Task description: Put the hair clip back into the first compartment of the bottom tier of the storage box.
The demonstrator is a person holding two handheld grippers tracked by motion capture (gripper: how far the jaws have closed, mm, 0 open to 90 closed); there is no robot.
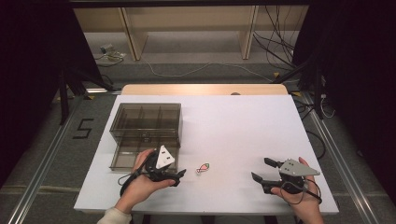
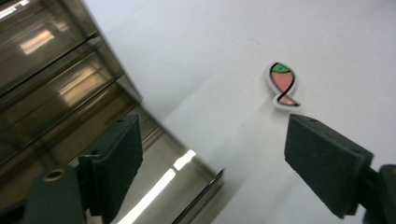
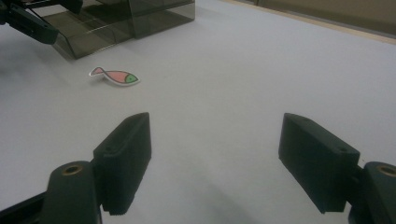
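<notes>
Jaws parted and empty, the left gripper point(image 1: 180, 176) points across the white table point(image 1: 243, 121) at a small fish-shaped piece point(image 1: 203, 168) lying flat just beyond its tips, near the front edge and a little left of centre. The right gripper point(image 1: 261, 170), likewise spread with nothing between its pads, rests well apart near the front right corner. Behind the left hand stands a smoky plastic drawer box point(image 1: 145, 122), 1 drawer point(image 1: 125, 158) pulled out toward the front-left edge. The fish looks thin, light and stiff; a pinch across its narrow body probably suits it, though lying flush it may skid.
</notes>
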